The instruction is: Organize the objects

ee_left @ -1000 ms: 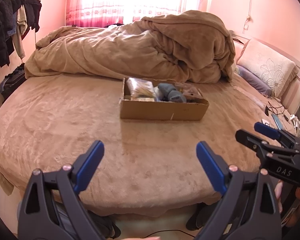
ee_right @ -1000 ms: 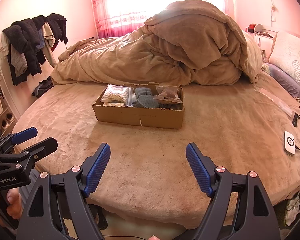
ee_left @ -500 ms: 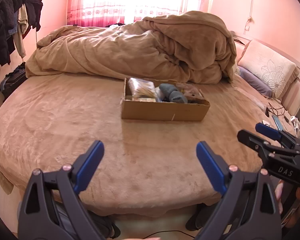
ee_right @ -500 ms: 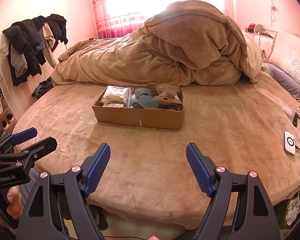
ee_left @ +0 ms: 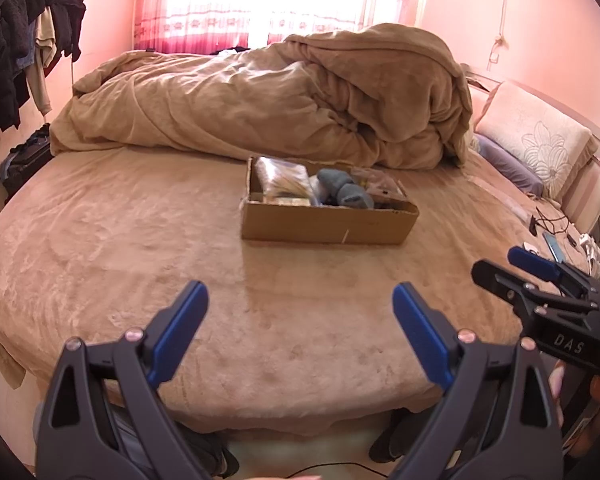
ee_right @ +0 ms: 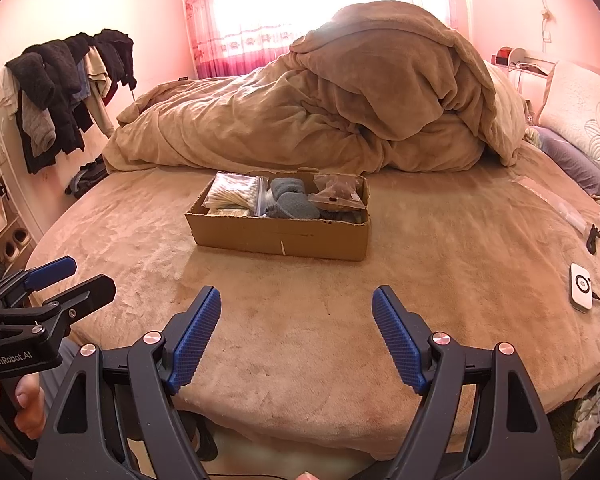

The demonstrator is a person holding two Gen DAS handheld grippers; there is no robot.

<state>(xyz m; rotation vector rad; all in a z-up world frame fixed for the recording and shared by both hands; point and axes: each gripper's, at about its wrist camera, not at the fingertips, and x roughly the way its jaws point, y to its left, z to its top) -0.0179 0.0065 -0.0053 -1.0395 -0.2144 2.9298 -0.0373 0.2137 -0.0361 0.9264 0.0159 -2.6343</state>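
Note:
A shallow cardboard box sits mid-bed on the tan bedspread. Inside lie a clear bag of cotton swabs, grey socks and a clear bag of brown items. My left gripper is open and empty, near the bed's front edge, well short of the box. My right gripper is open and empty, likewise short of the box. Each gripper shows at the edge of the other's view, the right and the left.
A heaped tan duvet lies behind the box. Pillows are at the right. A white charger, a phone and cables lie at the bed's right edge. Clothes hang on the left wall. A dark bag sits on the floor.
Both views have barely shifted; the left wrist view has drifted slightly, moving the box a little right in frame. Both grippers stay open and empty.

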